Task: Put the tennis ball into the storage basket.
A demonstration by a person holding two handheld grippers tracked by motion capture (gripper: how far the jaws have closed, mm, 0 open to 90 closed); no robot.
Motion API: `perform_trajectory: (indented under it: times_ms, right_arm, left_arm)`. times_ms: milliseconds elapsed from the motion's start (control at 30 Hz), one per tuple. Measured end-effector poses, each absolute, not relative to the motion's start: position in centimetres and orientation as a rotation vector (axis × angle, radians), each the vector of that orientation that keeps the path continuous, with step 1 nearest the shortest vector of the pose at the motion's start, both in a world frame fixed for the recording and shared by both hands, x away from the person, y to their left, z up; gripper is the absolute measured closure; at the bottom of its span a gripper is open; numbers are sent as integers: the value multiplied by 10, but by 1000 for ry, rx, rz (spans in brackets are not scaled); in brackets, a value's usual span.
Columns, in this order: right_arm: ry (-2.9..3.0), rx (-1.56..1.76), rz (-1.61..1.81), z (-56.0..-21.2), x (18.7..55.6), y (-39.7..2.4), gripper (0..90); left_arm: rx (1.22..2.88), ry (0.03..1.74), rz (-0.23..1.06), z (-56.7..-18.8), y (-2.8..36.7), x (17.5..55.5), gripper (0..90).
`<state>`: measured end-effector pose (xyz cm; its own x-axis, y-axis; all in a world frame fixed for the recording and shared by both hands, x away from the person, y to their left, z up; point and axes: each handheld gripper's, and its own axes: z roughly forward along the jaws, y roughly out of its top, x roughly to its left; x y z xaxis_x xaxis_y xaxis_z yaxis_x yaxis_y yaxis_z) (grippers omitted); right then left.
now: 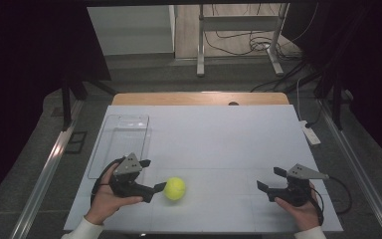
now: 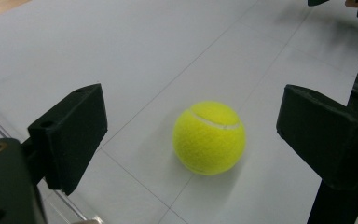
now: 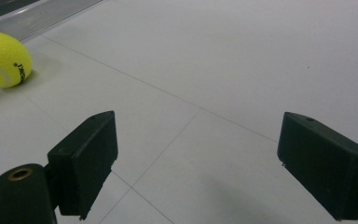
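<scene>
Yellow felt tennis ball on a pale worktop, between the open jaws of the left hand-held gripper.

The wide, pale grey, tiled worktop point(image 1: 219, 134) carries a clear, rectangular plastic tray point(image 1: 121, 142) at its left side. Near the front edge, the left hand-held gripper point(image 1: 153, 175) rests with its black jaws spread apart, gripping nothing; the round yellow felt tennis ball point(image 1: 174, 188) sits on the worktop just in front of them, touching neither jaw. Well apart on the right, the right hand-held gripper point(image 1: 269, 178) also stands released, jaws wide over bare surface.
</scene>
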<state>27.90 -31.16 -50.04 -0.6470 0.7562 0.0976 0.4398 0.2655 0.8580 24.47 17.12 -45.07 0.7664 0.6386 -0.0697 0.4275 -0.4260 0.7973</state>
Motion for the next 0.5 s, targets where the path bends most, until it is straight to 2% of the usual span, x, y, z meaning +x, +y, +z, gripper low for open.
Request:
perform_trajectory:
  times_ms: [500]
  right_arm:
    - [2209,1098,1327,-501,279,-312,126]
  left_arm:
    - [2162,746,257,-456,152,253,90]
